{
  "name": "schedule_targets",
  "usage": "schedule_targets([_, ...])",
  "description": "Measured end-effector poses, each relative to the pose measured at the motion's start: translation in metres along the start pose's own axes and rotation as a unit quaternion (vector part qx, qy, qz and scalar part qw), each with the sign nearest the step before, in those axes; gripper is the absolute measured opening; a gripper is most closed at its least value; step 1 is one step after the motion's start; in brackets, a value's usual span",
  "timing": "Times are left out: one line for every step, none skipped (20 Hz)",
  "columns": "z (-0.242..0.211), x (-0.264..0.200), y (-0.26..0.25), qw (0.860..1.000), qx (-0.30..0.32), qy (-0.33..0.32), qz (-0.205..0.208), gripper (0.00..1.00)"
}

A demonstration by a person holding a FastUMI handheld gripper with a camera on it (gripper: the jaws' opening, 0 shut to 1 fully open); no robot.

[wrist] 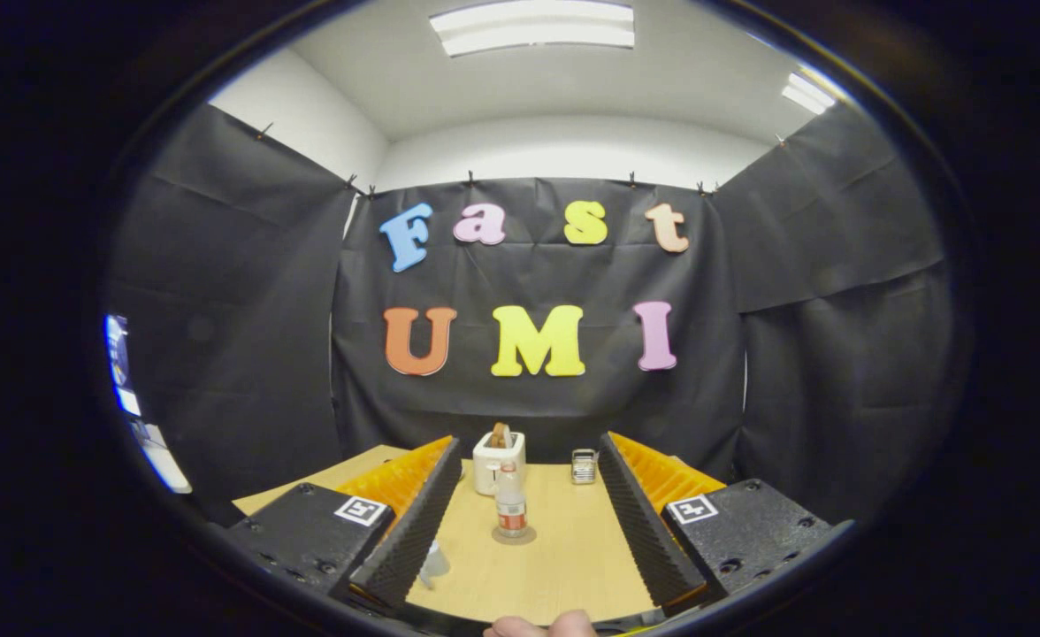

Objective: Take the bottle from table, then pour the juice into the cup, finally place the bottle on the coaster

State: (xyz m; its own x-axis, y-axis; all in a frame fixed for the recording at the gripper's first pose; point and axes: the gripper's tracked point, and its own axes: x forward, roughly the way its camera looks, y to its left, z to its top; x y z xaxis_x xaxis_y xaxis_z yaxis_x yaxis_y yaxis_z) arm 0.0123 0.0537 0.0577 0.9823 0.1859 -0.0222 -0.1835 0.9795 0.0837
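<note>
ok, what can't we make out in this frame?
- Bottle: too small in the gripper view to judge juice level or cap.
- Cup: partly hidden by one finger of the open hand-held gripper.
- Coaster: mostly covered by the bottle standing on it.
- Small metal object beside the toaster: too small to identify.

I can see a small clear plastic bottle with an orange label (510,512) on the light wooden table (564,566), but it is too small for me to tell how much juice is in it. It hides the lower front of the white toaster (499,464) behind it. The small see-through cup (432,564) is partly hidden behind one finger (409,531) of the gripper (527,526), whose fingers are spread wide apart. The little silver thing (584,466) at the far side of the table is too tiny to name. Fingertips of a hand (540,627) are cut off at the near edge.
</note>
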Motion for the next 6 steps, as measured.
schedule_targets([0.0, 0.0002, 0.0018, 1.0, -0.002, 0.0, 0.002, 0.99])
schedule_targets([0.0015, 0.0006, 0.004, 1.0, -0.004, 0.0, 0.004, 0.99])
schedule_targets([0.0021, 0.0003, 0.0057, 1.0, -0.005, -0.001, 0.005, 0.99])
schedule_targets([0.0027, 0.0, 0.0069, 1.0, -0.005, -0.001, 0.006, 0.99])
schedule_targets([0.0031, -0.001, 0.0079, 1.0, -0.006, -0.002, 0.006, 0.99])
schedule_targets([0.0039, -0.0016, 0.0079, 1.0, -0.007, -0.003, 0.005, 0.99])
